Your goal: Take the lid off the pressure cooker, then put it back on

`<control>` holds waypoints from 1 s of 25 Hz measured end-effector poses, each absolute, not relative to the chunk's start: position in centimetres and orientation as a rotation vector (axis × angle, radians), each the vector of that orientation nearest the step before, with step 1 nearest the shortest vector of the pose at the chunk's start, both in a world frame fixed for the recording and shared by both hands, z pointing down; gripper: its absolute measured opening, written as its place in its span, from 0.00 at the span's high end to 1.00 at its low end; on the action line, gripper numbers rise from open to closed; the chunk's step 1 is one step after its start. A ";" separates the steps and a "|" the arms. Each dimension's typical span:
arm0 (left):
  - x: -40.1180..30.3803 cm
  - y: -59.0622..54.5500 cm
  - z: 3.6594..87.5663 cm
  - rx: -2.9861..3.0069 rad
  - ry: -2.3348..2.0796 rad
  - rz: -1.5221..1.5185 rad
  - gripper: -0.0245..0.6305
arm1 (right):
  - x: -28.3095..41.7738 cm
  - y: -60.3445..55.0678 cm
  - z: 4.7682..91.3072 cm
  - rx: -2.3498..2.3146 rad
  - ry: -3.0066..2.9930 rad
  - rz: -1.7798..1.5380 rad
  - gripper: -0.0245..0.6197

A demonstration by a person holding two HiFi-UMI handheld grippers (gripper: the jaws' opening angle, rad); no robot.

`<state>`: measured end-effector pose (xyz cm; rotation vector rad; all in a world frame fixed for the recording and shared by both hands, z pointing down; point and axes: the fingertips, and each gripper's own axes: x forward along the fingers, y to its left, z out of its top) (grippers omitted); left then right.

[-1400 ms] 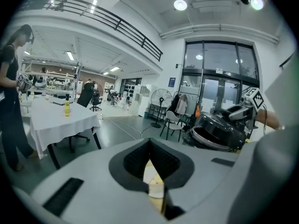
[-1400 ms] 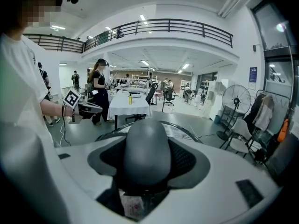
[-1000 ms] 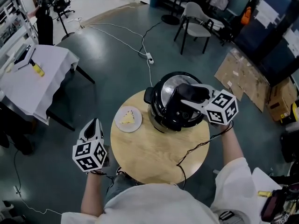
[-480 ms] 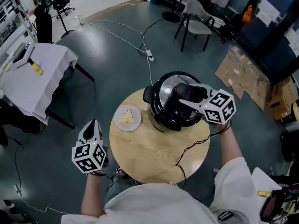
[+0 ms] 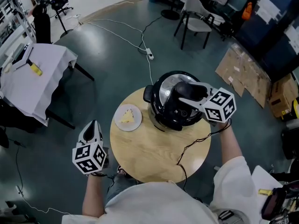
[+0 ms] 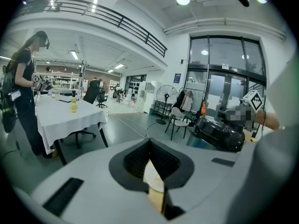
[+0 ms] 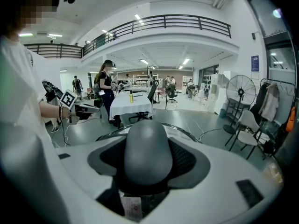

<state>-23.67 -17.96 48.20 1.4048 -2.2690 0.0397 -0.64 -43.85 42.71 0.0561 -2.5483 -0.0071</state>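
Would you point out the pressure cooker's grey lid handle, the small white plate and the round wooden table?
Grey lid handle (image 7: pixel 147 150), right gripper view, rounded top.
Small white plate (image 5: pixel 120 125), head view, bare rim.
Round wooden table (image 5: pixel 154 155), head view, bare top.

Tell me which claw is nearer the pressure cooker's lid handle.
Right. The right claw is closed on the lid handle atop the pressure cooker; the left claw hangs off the round table's near-left edge, beyond the plate.
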 end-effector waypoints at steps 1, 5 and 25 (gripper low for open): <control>-23.7 -18.0 48.3 1.404 -2.268 0.041 0.97 | -0.6 -43.8 42.7 0.055 -2.550 -0.008 0.53; -23.8 -18.0 48.6 1.406 -2.260 0.044 0.97 | -0.6 -43.8 42.8 0.054 -2.556 -0.008 0.53; -24.1 -18.3 47.8 1.474 -2.234 0.048 0.97 | -0.7 -44.2 42.3 0.157 -2.545 -0.064 0.49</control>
